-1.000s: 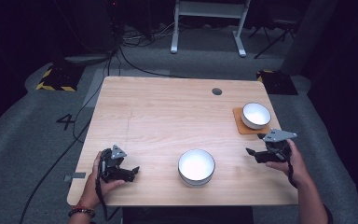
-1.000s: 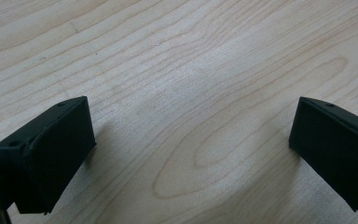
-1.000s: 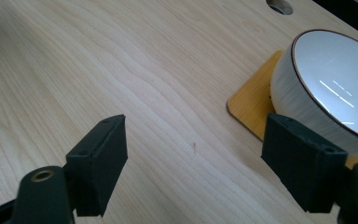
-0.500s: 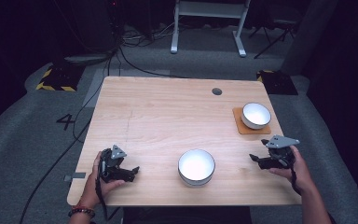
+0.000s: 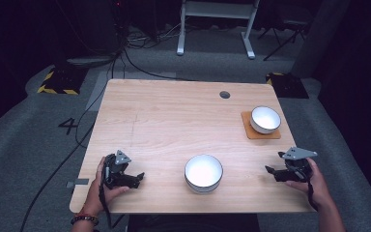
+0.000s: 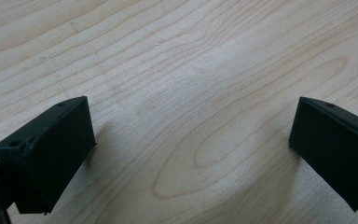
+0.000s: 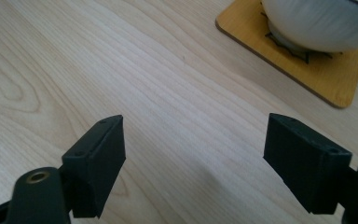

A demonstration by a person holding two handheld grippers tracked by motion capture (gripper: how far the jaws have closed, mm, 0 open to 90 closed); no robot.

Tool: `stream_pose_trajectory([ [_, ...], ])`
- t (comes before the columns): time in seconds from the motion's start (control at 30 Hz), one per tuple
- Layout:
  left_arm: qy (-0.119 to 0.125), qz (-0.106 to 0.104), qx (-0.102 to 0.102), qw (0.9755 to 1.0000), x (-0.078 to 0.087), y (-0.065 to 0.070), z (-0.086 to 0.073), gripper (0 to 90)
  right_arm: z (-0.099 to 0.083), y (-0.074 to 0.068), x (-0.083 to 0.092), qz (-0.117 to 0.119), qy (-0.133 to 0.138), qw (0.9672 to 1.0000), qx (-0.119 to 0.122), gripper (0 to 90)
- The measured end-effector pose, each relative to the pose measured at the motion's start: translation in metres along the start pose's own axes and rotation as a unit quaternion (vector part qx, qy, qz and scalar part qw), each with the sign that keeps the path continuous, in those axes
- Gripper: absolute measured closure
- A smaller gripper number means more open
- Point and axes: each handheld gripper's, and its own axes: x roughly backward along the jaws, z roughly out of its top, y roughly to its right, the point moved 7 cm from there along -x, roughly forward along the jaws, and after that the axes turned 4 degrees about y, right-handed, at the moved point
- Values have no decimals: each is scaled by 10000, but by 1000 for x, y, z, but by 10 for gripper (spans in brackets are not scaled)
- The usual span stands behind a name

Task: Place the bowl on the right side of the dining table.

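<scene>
A large white bowl (image 5: 203,173) sits near the front middle of the wooden table (image 5: 174,116). A smaller white bowl (image 5: 265,119) (image 7: 321,23) rests on a square orange coaster (image 5: 258,132) (image 7: 326,77) at the right. My left gripper (image 5: 136,177) (image 6: 191,154) lies low at the front left, open, with bare wood between its jaws. My right gripper (image 5: 271,171) (image 7: 193,163) is at the front right, open and empty, with the coaster and small bowl ahead of it to the right.
A round grommet hole (image 5: 224,94) sits near the table's far edge. Cables (image 5: 140,67) and yellow-black striped floor pieces (image 5: 58,84) lie on the grey carpet beyond. A white frame's legs (image 5: 215,29) stand at the back.
My right gripper has drawn back toward the table's front edge, away from the small bowl. The left gripper has stayed put.
</scene>
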Motion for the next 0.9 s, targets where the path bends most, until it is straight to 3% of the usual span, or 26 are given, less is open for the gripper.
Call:
stream_pose_trajectory([
  [0.43, 9, 25, 2, 10000, 0, 0, 0, 1, -28, 6, 6, 28, 6, 9995, -313, 200],
  [0.8, 19, 25, 5, 10000, 0, 0, 0, 1, -47, 13, 10, 72, 136, 9968, -783, 195],
  [0.9, -9, 15, -4, 10000, 0, 0, 0, 1, -50, 13, 11, 185, 170, 9952, -946, 192],
])
